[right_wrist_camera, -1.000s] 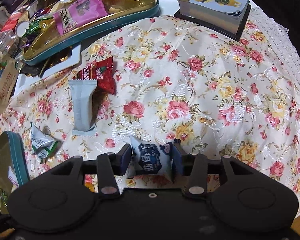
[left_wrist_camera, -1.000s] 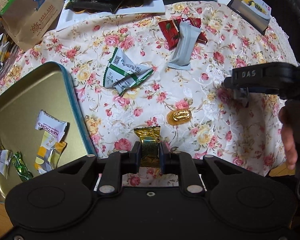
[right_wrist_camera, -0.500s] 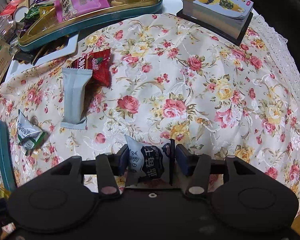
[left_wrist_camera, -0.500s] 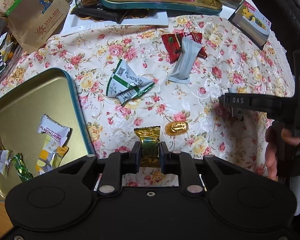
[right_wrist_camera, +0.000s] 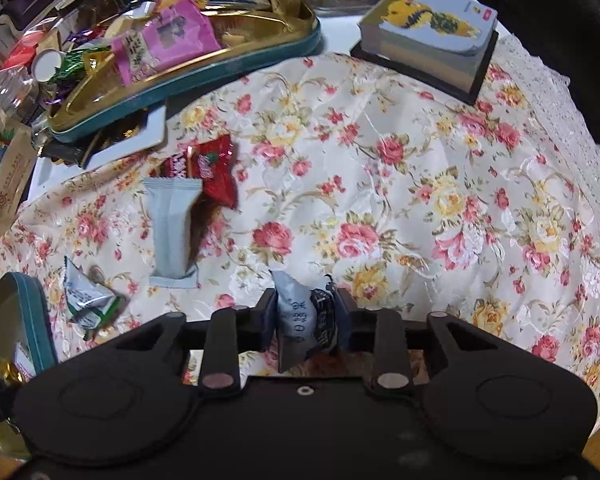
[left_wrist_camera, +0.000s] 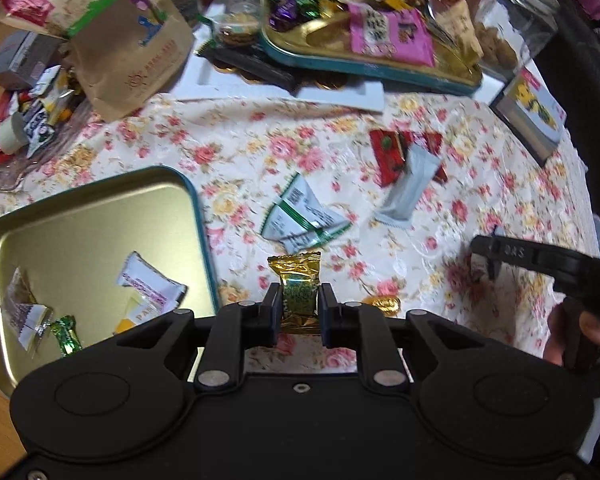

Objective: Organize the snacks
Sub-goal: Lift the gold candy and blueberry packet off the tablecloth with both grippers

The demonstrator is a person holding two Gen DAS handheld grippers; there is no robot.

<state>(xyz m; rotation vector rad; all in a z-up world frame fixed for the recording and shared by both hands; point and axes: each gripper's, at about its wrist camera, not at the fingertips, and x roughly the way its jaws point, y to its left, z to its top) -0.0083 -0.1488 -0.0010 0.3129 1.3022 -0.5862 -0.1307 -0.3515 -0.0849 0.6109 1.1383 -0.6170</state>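
Here we carry light, crinkly packets. Our left gripper clenches a gold candy across its middle, above the tabletop beside the tin. Our right gripper is closing on a soft grey pouch; such slick film probably slips, so mid-body holds suit best.

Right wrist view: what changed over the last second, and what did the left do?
The right gripper is closing its fingers on the blue-and-white packet, now squeezed narrower. The left gripper lifted away from the cloth, still shut on the gold-green candy. The gold tray and loose snacks stayed put.
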